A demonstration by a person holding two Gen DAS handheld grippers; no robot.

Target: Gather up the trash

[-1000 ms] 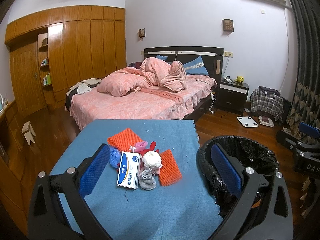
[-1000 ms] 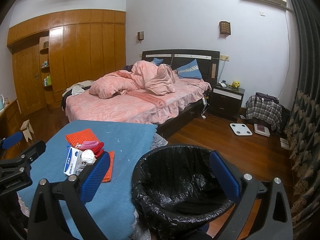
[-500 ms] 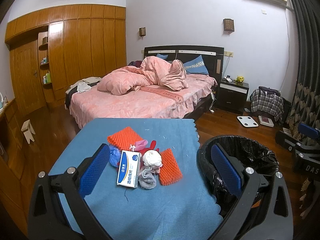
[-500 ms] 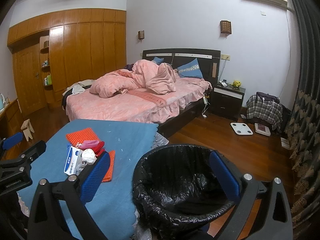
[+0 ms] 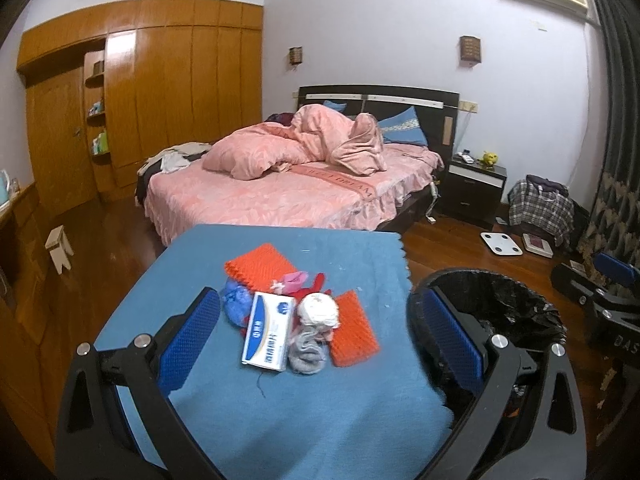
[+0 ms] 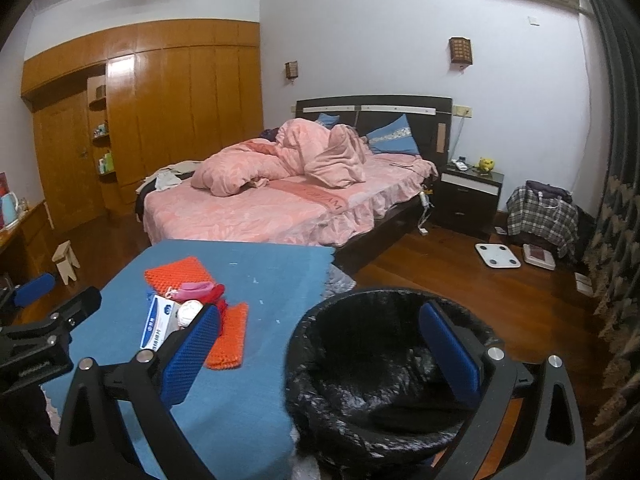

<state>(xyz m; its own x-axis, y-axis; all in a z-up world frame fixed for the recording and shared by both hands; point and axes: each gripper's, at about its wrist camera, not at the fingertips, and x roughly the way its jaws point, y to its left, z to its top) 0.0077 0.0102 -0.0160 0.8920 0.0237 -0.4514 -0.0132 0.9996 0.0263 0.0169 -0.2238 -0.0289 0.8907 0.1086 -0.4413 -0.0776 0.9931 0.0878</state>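
A pile of trash lies on the blue-covered table point(image 5: 280, 400): a white and blue box point(image 5: 267, 331), a white crumpled ball point(image 5: 319, 309), a grey wad point(image 5: 307, 350), a blue wad point(image 5: 236, 305), pink and red bits point(image 5: 304, 280), and two orange mats point(image 5: 354, 330) point(image 5: 258, 266). A bin with a black liner point(image 6: 380, 364) stands right of the table; it also shows in the left wrist view point(image 5: 500, 304). My left gripper point(image 5: 316, 332) is open and empty above the table's near side, facing the pile. My right gripper point(image 6: 320, 340) is open and empty above the bin's near rim.
A bed with pink bedding point(image 5: 288, 188) stands behind the table. A dark nightstand point(image 5: 472, 188), a white scale point(image 5: 501, 243) and a plaid bag point(image 5: 540, 208) are on the right. A wooden wardrobe point(image 5: 140, 92) and a small stool point(image 5: 60, 248) are on the left.
Both grippers have barely moved; the views shifted only slightly. Nothing was taken hold of or let go.
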